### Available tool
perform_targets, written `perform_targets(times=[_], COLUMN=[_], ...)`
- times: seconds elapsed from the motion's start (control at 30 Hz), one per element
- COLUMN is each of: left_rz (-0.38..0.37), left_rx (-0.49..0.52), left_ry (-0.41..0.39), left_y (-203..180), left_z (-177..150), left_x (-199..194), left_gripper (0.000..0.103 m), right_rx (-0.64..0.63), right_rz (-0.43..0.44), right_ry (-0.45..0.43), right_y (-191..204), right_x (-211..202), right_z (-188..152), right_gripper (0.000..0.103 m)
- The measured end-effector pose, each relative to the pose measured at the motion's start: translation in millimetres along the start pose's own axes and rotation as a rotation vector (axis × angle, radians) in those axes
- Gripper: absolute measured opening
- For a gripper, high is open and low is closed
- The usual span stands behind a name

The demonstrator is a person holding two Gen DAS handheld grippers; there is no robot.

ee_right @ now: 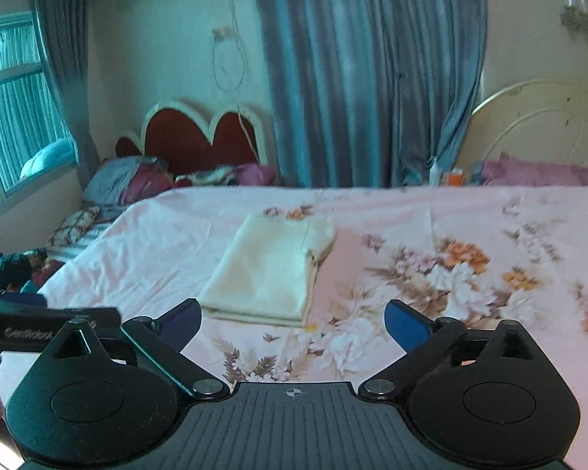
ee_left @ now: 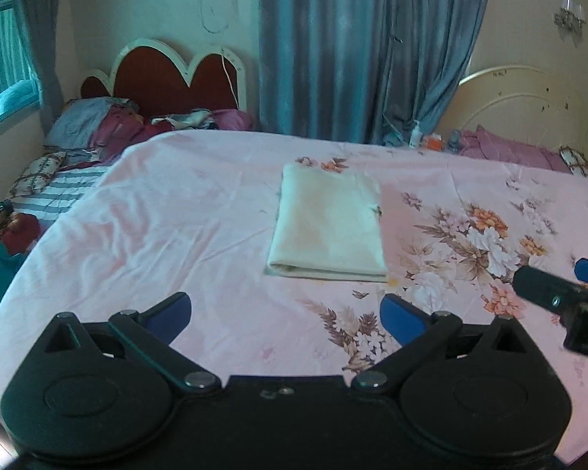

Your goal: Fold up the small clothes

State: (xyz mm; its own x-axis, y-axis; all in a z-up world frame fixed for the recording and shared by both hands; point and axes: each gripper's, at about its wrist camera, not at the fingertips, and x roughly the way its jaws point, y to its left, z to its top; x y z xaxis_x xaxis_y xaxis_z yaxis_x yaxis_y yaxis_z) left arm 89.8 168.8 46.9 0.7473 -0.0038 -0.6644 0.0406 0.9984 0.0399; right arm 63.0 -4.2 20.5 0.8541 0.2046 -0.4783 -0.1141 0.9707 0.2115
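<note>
A cream cloth (ee_left: 327, 223) lies folded into a neat rectangle on the pink floral sheet (ee_left: 176, 215); it also shows in the right wrist view (ee_right: 266, 270). My left gripper (ee_left: 285, 313) is open and empty, held above the sheet a little short of the cloth's near edge. My right gripper (ee_right: 293, 321) is open and empty, just near and right of the cloth's near edge. The right gripper's fingers (ee_left: 544, 286) show at the right edge of the left wrist view. Part of the left gripper's body (ee_right: 47, 329) shows at the left of the right wrist view.
A red headboard (ee_left: 168, 78) with a pile of clothes and pillows (ee_left: 110, 125) stands at the far left. Blue-grey curtains (ee_left: 352, 51) hang behind. A cream headboard (ee_left: 529, 105), purple bedding (ee_left: 505, 149) and small bottles (ee_left: 415, 135) are at the far right. A window (ee_left: 0, 58) is on the left.
</note>
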Motion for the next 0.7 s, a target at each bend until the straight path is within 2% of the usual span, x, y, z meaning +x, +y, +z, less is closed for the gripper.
perform_targets(times=[0.27,0.7], left_rz=[-0.003,-0.023], left_rx=[0.01,0.006], left_ry=[-0.053,-0.058], left_y=[6.8,13.4], left_z=[-8.7,-19.7], left_x=[-38.4,-48.3], left_gripper=[0.102,0.102], right_rx=[-0.023,-0.016], right_rz=[-0.016,-0.03], right_ry=[-0.046,-0.052], right_y=[8.0,9.9], right_x=[-29.7,-40.5], right_z=[-0.8,-7.9], right_gripper=[0.102,0.102])
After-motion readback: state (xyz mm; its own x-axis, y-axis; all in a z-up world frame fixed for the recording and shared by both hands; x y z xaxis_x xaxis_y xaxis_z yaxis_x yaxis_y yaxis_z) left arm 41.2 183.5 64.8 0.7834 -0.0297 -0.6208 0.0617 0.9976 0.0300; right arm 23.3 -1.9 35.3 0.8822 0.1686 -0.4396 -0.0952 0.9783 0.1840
